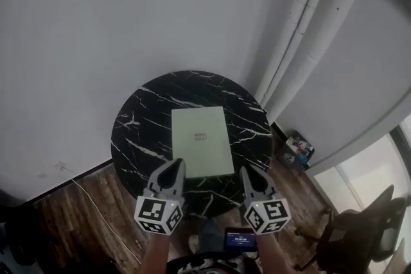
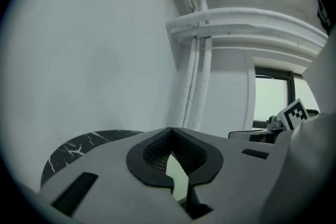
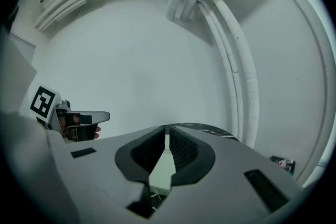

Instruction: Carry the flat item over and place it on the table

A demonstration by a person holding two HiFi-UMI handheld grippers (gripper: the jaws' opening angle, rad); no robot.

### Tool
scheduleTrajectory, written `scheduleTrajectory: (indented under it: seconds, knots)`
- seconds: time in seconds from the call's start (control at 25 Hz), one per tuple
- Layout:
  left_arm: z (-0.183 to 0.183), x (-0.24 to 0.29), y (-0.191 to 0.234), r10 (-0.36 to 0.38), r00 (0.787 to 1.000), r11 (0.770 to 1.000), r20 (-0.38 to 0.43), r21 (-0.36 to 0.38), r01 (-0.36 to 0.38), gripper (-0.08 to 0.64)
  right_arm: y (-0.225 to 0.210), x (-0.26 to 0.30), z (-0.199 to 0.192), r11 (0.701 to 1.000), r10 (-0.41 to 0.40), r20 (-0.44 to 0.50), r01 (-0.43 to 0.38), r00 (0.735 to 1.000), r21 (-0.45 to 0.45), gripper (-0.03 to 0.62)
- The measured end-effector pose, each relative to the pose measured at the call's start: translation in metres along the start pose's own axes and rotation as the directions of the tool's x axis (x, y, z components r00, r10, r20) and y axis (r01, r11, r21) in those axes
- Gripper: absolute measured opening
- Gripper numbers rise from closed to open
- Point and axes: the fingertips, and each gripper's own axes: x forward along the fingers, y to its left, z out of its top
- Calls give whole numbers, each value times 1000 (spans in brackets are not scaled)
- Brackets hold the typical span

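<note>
1. One white wall point(image 1: 96, 22) fills the upper part of the head view. Pale pipes point(image 1: 302, 35) run down it at the right. A wooden floor point(image 1: 96, 215) lies below, with a thin white cable point(image 1: 90, 192) across it near the wall foot.
2. A round black tabletop point(image 1: 138, 131) with white marble veining stands against the wall, just left of the pipes.
3. The flat item point(image 1: 200, 138) is a pale green rectangle with a small dark mark at its centre. It lies flat on the tabletop, roughly in the middle, its long sides running away from the person. Its near edge stops short of the tabletop's near rim.
4. Left gripper point(image 1: 176, 165): from above, its tips sit at the item's near left corner, but I cannot tell whether they touch it. In its own view the jaws are closed tip to tip with nothing clamped. The item's pale green shows only through the opening below the tips.
5. Right gripper point(image 1: 247, 171): its tips are just beside the item's near right corner, slightly outside it. In its own view the jaws are together apart from a hairline slit, with nothing between them.
6. A small lit screen point(image 1: 241, 239) sits at the bottom edge, between the person's forearms.
</note>
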Motion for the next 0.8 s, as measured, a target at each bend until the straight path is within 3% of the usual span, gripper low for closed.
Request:
scheduleTrajectory:
  seconds: [0.16, 0.32, 0.52, 0.8]
  knots:
    - [29, -16, -29, -48, 997, 998, 58, 50, 46, 11, 12, -30, 38, 999, -12, 112, 17, 994, -42, 28]
    - [40, -31, -41, -47, 996, 996, 70, 75, 41, 11, 28, -45, 63, 998, 9, 172, 2, 985, -63, 23]
    - [44, -43, -52, -70, 995, 991, 68, 118, 62, 11, 41, -57, 70, 997, 27, 189, -12, 982, -77, 23]
    - [52, -57, -53, -92, 991, 993, 96, 77, 85, 11, 58, -64, 70, 994, 46, 190, -25, 981, -109, 20]
